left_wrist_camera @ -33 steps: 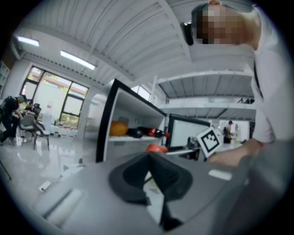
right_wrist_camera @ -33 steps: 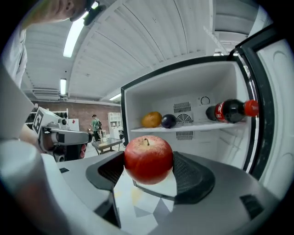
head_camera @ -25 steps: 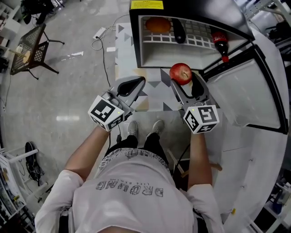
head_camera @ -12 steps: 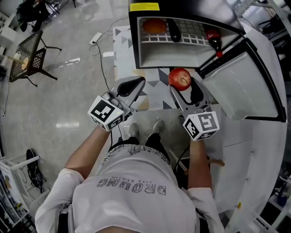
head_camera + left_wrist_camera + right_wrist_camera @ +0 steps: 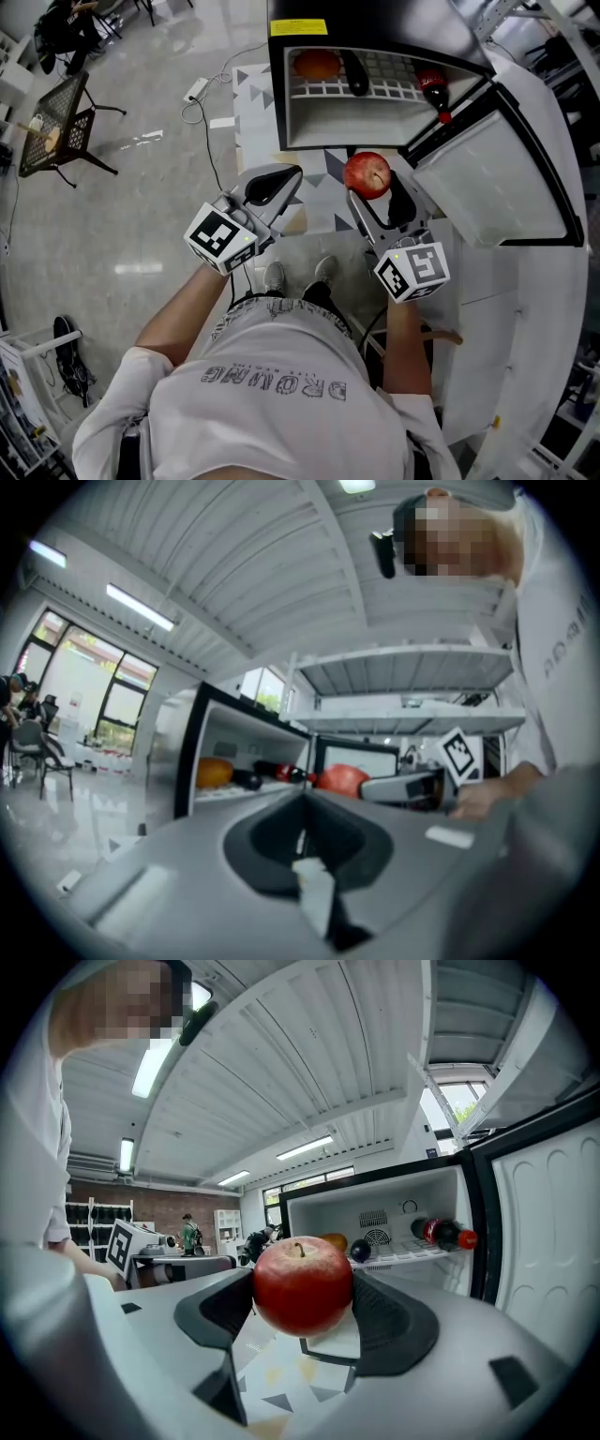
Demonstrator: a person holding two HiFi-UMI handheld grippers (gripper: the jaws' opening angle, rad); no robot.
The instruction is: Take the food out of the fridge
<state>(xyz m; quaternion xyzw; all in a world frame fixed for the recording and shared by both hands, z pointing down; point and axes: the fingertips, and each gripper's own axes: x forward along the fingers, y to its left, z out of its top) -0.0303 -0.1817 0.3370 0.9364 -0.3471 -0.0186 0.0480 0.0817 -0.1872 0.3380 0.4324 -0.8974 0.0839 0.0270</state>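
Right hand-held gripper (image 5: pixel 373 192): jaws were part open and closed on a red apple (image 5: pixel 367 174), one jaw on each side of its widest girth, stem upward in the right gripper view. The apple was outside the fridge (image 5: pixel 278 94), held in the air in front of the open compartment and above the patterned floor mat (image 5: pixel 314 202).

Left hand-held gripper (image 5: pixel 277 178): jaws were together with nothing between them, held beside the right one and apart from it.

Still on the wire shelf (image 5: pixel 384 89) were an orange fruit (image 5: pixel 317 64), a dark elongated item (image 5: pixel 354 70) that could not be identified, and a red-capped bottle (image 5: pixel 433 89) lying on its side. The fridge door (image 5: pixel 487 178) stood open to the right.

Assessment of handling: the apple appeared firm, light and smooth-skinned, so it could slip or rotate between the jaws. The grip at its widest part was judged sound, though heavy pressure would risk bruising. The orange fruit should take the same hold. The bottle looked rigid and heavier, likely to roll, and is best taken across its body.
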